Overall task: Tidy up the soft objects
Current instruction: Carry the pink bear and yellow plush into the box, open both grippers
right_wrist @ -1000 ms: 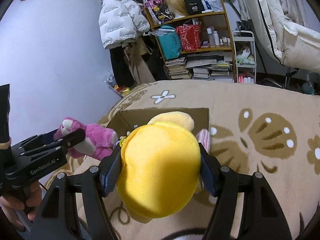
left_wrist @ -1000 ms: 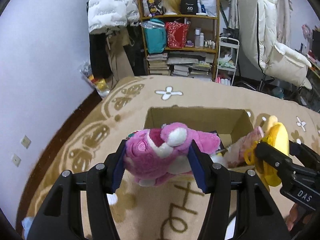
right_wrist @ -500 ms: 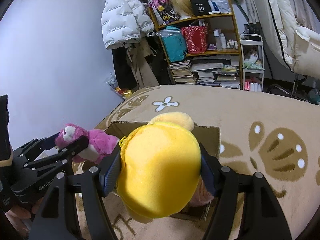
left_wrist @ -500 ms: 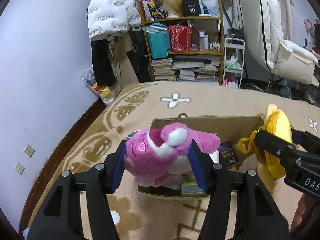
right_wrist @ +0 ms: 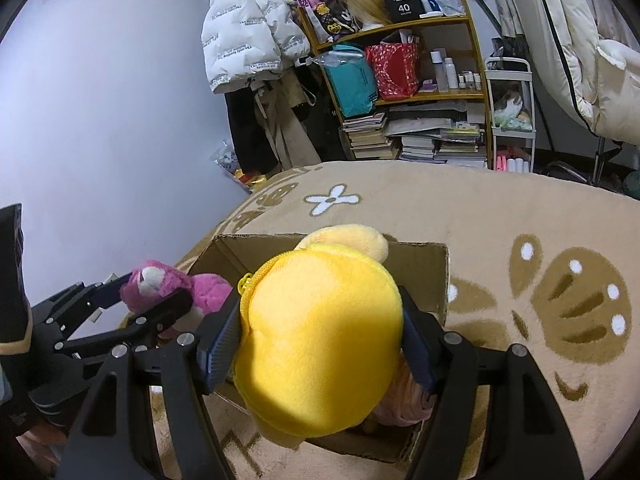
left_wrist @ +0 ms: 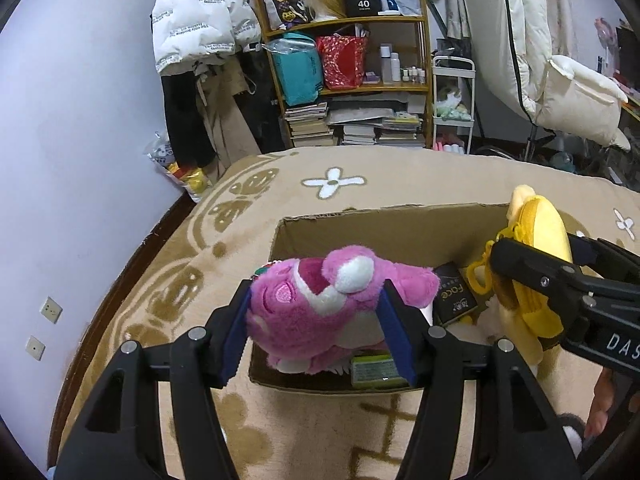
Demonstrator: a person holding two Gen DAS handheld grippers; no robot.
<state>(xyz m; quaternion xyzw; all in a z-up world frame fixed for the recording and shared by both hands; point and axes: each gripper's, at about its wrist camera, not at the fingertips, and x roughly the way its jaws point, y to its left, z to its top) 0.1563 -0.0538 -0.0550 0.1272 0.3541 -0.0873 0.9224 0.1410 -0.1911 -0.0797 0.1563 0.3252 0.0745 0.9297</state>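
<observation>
My left gripper (left_wrist: 316, 332) is shut on a pink plush bear (left_wrist: 320, 304) and holds it over the near left part of an open cardboard box (left_wrist: 384, 224). My right gripper (right_wrist: 320, 344) is shut on a round yellow plush toy (right_wrist: 320, 328) and holds it over the same box (right_wrist: 432, 276), at its right side. In the left wrist view the yellow plush (left_wrist: 536, 248) shows at the right; in the right wrist view the pink bear (right_wrist: 172, 284) shows at the left. The box holds a black packet (left_wrist: 454, 294) and a green packet (left_wrist: 374, 368).
The box stands on a beige patterned carpet (left_wrist: 332, 180). A wooden shelf (left_wrist: 360, 80) with books, bags and bottles is at the back, next to a hanging white jacket (left_wrist: 196, 12). A white trolley (left_wrist: 452, 108) and white bedding (left_wrist: 560, 80) are at the right.
Both grippers have moved forward with their toys, from in front of the box to above its opening. The box interior now shows.
</observation>
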